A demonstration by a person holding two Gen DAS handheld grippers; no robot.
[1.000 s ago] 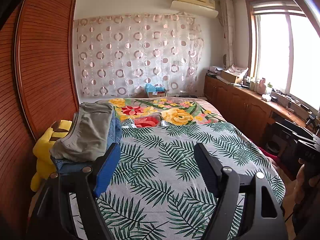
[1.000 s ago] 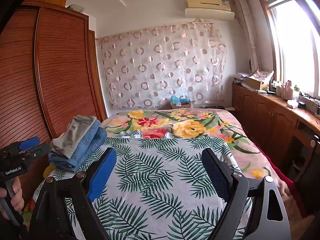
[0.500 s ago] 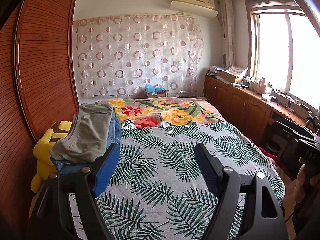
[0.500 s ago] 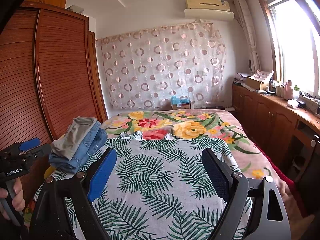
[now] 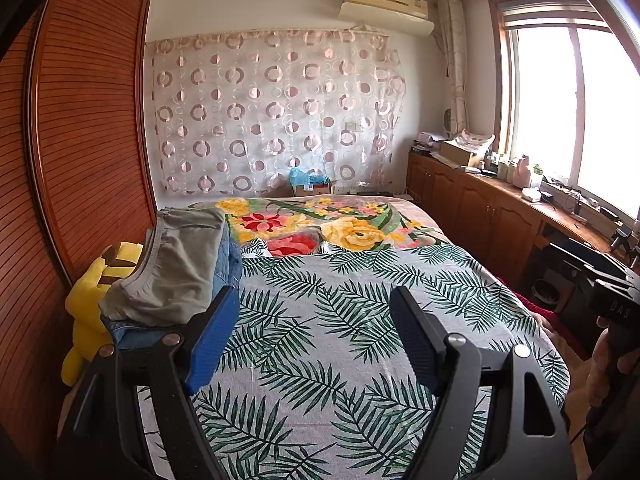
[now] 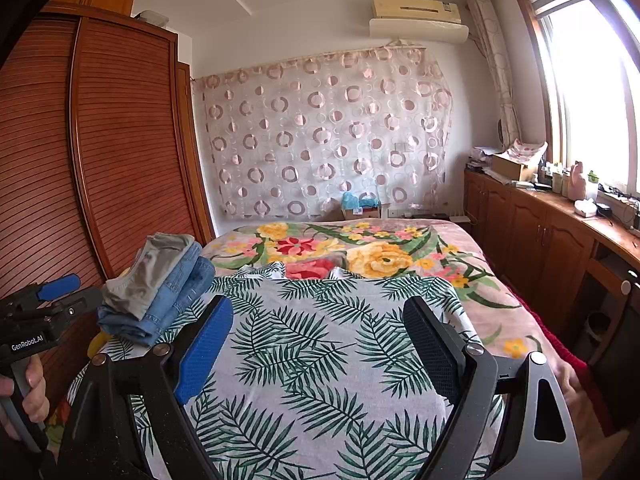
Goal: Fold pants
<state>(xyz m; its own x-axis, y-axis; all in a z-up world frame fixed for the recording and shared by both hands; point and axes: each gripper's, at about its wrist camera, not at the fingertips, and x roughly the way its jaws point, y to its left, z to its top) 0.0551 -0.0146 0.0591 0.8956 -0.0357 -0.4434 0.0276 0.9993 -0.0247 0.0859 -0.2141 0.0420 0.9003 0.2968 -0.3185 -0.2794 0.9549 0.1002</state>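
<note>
Bedroom daylight falls across a bed [image 5: 360,344] covered by a palm-leaf sheet [image 6: 320,360], and both of my tools hang above it. From the left wrist view, my left gripper [image 5: 314,316] has its jaws spread wide with nothing between them, only leaf print showing in the gap. My right gripper [image 6: 318,320] stands the same way in its own view, jaws far apart and gripping nothing. Each tool also turns up at the edge of the other's camera: the left one [image 6: 44,312] sits at the far left of the right wrist view with a hand [image 6: 28,392] wrapped around its handle, and the right one [image 5: 612,300] shows as a dark body at the far right of the left wrist view.

Just beyond the left gripper's blue finger [image 5: 214,336] lies the stack of pants [image 5: 176,268], folded, at the left edge of the bed: a grey-green pair [image 6: 148,272] on top and blue jeans [image 6: 176,300] beneath it. Neither gripper touches the stack. Beside the stack, against the wooden wardrobe [image 5: 80,140], sits a yellow plush toy [image 5: 92,296].

Farther up the bed a floral blanket [image 6: 360,248] shows beyond the leaf sheet. Behind it a circle-patterned curtain [image 5: 272,116] hangs on the wall under an air conditioner [image 5: 384,2]. Along the right side runs a wooden cabinet counter [image 6: 540,232] below a bright window [image 5: 560,100].
</note>
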